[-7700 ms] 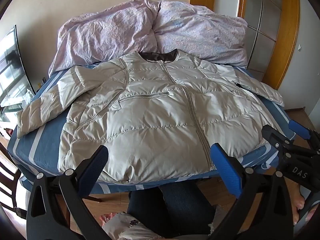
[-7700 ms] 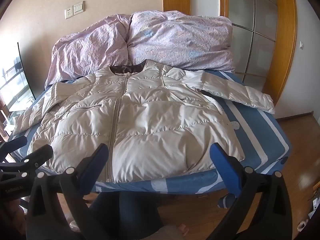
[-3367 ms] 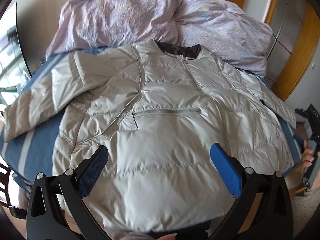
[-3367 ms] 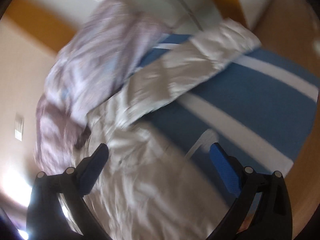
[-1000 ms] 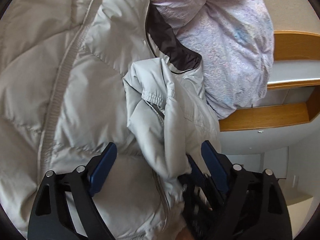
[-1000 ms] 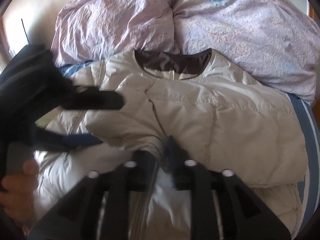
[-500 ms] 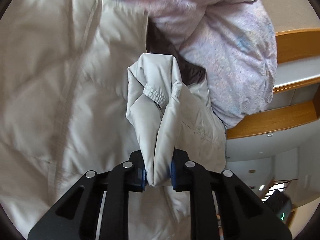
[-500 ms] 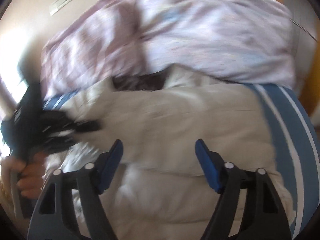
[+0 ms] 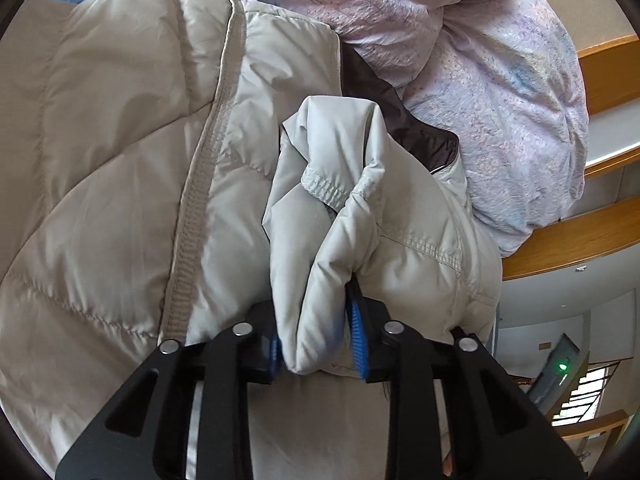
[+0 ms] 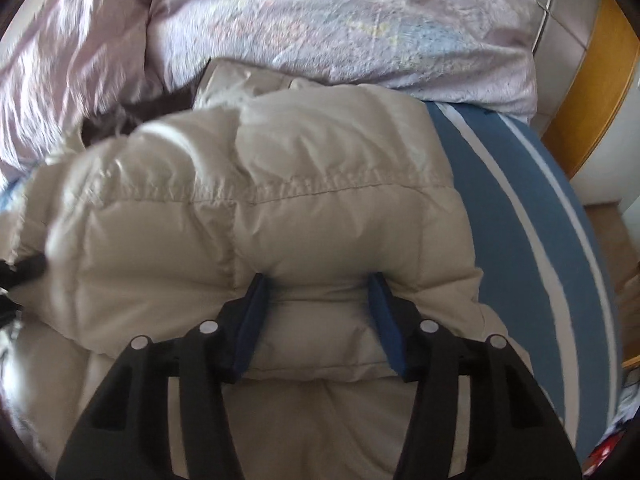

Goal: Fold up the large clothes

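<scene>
A beige quilted jacket point(image 9: 100, 160) lies face up on the bed, its dark collar lining point(image 9: 396, 120) toward the pillows. One sleeve is folded across the chest. My left gripper point(image 9: 316, 332) has that sleeve's cuff end point(image 9: 324, 188) between its blue pads; the jaws are opening while the fabric still fills the gap. In the right wrist view, my right gripper point(image 10: 316, 292) straddles the puffy fold of the same sleeve point(image 10: 320, 208) near the shoulder. Its jaws are closing, and the padding bulges over the pad tips.
Crumpled lilac bedding point(image 9: 480, 60) point(image 10: 320, 12) is heaped just beyond the collar. Blue sheet with white stripes point(image 10: 520, 200) shows to the right of the jacket. A wooden frame point(image 10: 592, 80) and floor lie past the bed's right side.
The left gripper shut on the sleeve cuff that the right gripper held a second ago. The right gripper let go, swung right along the sleeve, and dropped over the fold near the shoulder.
</scene>
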The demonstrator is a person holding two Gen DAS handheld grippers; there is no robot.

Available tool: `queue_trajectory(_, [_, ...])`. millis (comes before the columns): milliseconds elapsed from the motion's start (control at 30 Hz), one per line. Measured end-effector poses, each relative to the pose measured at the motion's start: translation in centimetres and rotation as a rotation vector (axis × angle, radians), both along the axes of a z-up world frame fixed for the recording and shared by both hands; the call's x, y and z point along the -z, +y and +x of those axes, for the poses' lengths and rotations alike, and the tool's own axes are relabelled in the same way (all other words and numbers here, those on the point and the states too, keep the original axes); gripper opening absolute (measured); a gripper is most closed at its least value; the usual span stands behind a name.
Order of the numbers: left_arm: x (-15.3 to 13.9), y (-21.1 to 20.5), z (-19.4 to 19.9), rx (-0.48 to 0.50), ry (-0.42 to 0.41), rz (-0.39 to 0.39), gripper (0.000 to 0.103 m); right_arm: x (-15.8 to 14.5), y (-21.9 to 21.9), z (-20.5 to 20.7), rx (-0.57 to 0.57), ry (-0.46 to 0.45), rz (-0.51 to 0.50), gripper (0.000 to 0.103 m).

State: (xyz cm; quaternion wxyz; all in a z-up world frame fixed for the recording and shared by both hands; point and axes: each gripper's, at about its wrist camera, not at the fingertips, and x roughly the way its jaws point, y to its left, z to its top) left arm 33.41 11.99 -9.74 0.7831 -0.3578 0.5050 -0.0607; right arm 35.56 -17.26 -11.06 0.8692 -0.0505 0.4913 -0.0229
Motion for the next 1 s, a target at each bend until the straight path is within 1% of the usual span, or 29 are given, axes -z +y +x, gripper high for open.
queue_trajectory(67, [-0.6, 0.4, -0.6, 0.005, 0.006, -0.011, 0.040, -0.4, 0.3, 0.2, 0.008, 0.030, -0.026, 0.057])
queue_trajectory(100, [-1.0, 0.5, -0.9, 0.007, 0.002, -0.014, 0.049, -0.9, 0.4, 0.1, 0.023, 0.045, -0.030, 0.057])
queue_trajectory(133, [-1.8, 0.9, -1.7, 0.014, -0.015, -0.017, 0.060, -1.6, 0.4, -0.1, 0.030, 0.044, -0.026, 0.057])
queue_trajectory(200, [-3.7, 2.4, -3.9, 0.016, -0.072, -0.014, 0.074, -3.6, 1.5, -1.1, 0.005, -0.010, -0.016, 0.057])
queue_trajectory(233, [-4.4, 3.2, -4.9, 0.013, -0.095, -0.010, 0.079, -4.4, 2.4, -1.5, -0.019, -0.037, -0.023, 0.057])
queue_trajectory(267, [-5.0, 4.0, -5.9, 0.009, -0.116, -0.005, 0.080, -4.9, 3.5, -1.9, -0.053, -0.059, -0.028, 0.058])
queue_trajectory(300, [-5.8, 5.4, -7.5, 0.001, -0.141, 0.001, 0.081, -5.3, 5.4, -2.3, -0.114, -0.072, -0.031, 0.058])
queue_trajectory(400, [-7.0, 8.2, -11.1, -0.038, -0.185, 0.049, 0.081, -4.9, 10.1, -2.9, -0.227, -0.055, -0.043, 0.058])
queue_trajectory(467, [-7.4, 10.8, -14.3, -0.102, -0.202, 0.102, 0.081, -4.3, 13.2, -2.9, -0.286, -0.053, -0.056, 0.058])
queue_trajectory(533, [-7.6, 13.1, -17.2, -0.168, -0.203, 0.134, 0.081, -4.1, 15.9, -2.6, -0.323, -0.068, -0.079, 0.058])
queue_trajectory(600, [-7.3, 15.1, -19.9, -0.227, -0.203, 0.127, 0.081, -3.8, 18.4, -2.6, -0.350, -0.086, -0.117, 0.058])
queue_trajectory(667, [-6.7, 17.2, -22.4, -0.283, -0.197, 0.102, 0.081, -3.1, 19.8, -2.2, -0.369, -0.073, -0.154, 0.058])
queue_trajectory(733, [-5.9, 18.9, -24.2, -0.336, -0.179, 0.089, 0.081, -1.0, 21.4, -1.5, -0.369, -0.024, -0.237, 0.058])
queue_trajectory(800, [-4.8, 20.6, -25.6, -0.387, -0.159, 0.068, 0.081, 0.2, 22.3, -1.7, -0.384, -0.050, -0.330, 0.058])
queue_trajectory(833, [-4.4, 21.1, -26.1, -0.411, -0.150, 0.058, 0.081, 0.4, 22.5, -1.8, -0.391, -0.056, -0.346, 0.058])
queue_trajectory(867, [-3.9, 21.8, -26.6, -0.440, -0.143, 0.039, 0.081, 0.1, 22.3, -1.8, -0.391, -0.052, -0.338, 0.058])
queue_trajectory(933, [-3.1, 22.9, -27.5, -0.494, -0.138, -0.001, 0.081, -0.9, 21.3, -1.7, -0.372, -0.031, -0.249, 0.058])
queue_trajectory(1000, [-2.5, 23.7, -28.1, -0.537, -0.140, -0.027, 0.081, -2.0, 20.1, -1.9, -0.348, -0.022, -0.148, 0.062])
